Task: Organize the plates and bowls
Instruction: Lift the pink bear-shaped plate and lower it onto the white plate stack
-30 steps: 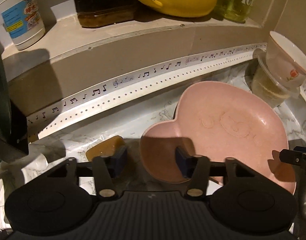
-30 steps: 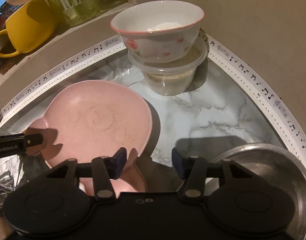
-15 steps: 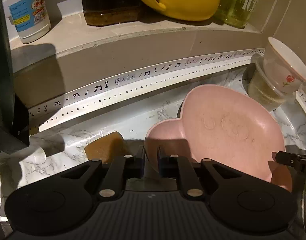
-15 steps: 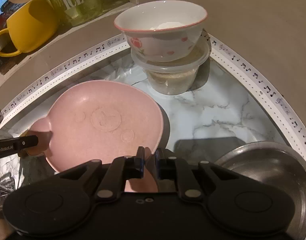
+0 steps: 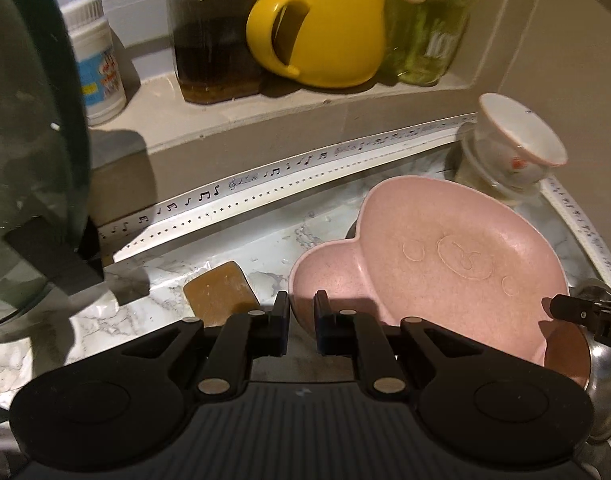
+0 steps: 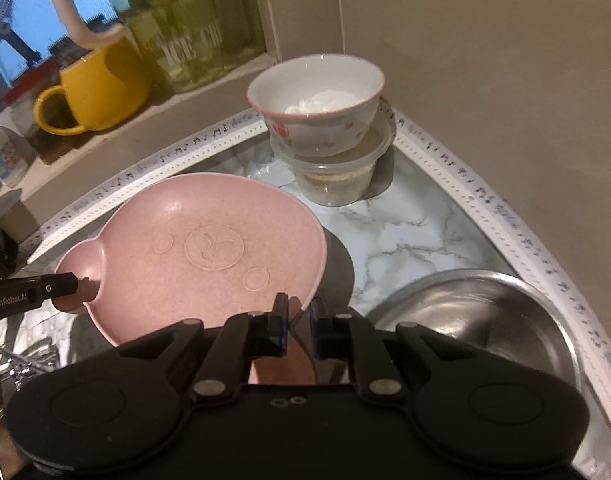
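Note:
A pink bear-shaped plate (image 5: 445, 264) hangs a little above the marble counter (image 5: 273, 240), held from both ends. My left gripper (image 5: 301, 307) is shut on the rim of one ear of the plate. My right gripper (image 6: 298, 309) is shut on the rim at the opposite ear; its tip also shows in the left wrist view (image 5: 565, 308). In the right wrist view the pink plate (image 6: 209, 252) tilts slightly, and the left gripper's fingertips (image 6: 61, 285) pinch its far ear. A white flowered bowl (image 6: 317, 100) sits on a clear plastic tub (image 6: 337, 184) in the corner.
A steel bowl (image 6: 477, 320) lies on the counter right of the plate. A brown block (image 5: 219, 292) lies by my left fingers. The ledge behind carries a yellow mug (image 5: 321, 28), jars and a white tub (image 5: 97, 68). A dark glass lid (image 5: 25, 140) stands at the left.
Both grippers went from open beside the plate's ears to shut on their rims. Then both rose with the plate, so the ledge and mug show more fully.

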The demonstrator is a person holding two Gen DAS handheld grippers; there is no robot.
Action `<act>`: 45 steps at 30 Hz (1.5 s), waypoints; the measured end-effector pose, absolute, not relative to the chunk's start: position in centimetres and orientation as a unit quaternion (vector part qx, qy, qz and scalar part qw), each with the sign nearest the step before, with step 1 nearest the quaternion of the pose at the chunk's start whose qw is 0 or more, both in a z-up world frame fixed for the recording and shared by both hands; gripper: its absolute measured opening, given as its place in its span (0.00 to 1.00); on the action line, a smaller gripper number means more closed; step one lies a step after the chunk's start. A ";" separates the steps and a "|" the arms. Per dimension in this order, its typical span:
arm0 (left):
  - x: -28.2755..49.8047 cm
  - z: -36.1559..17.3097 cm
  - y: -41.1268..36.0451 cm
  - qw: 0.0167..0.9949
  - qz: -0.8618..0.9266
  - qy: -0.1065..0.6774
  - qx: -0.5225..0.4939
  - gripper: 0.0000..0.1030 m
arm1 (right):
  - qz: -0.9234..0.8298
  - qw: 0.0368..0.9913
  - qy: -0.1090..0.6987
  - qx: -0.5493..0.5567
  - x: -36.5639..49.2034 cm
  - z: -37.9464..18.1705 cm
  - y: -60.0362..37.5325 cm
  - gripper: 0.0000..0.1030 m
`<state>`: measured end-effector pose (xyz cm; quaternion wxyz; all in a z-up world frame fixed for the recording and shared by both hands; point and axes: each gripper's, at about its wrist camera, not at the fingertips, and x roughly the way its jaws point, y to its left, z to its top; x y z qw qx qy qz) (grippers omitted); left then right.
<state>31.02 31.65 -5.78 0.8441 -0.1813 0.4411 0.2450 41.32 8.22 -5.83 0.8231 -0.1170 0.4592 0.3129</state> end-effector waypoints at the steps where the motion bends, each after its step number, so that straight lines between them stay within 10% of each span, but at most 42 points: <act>1: 30.7 -5.2 31.3 0.846 0.241 0.440 -0.181 0.11 | 0.312 0.825 0.457 -0.117 40.9 -5.3 7.8 0.11; 22: 22.8 1.3 20.3 0.865 0.168 0.446 -0.156 0.11 | 0.277 0.850 0.438 -0.091 31.2 1.2 -4.7 0.11; 45: 19.0 -3.3 11.5 0.848 0.096 0.511 -0.105 0.11 | 0.222 0.844 0.484 -0.056 24.8 -2.3 -14.4 0.11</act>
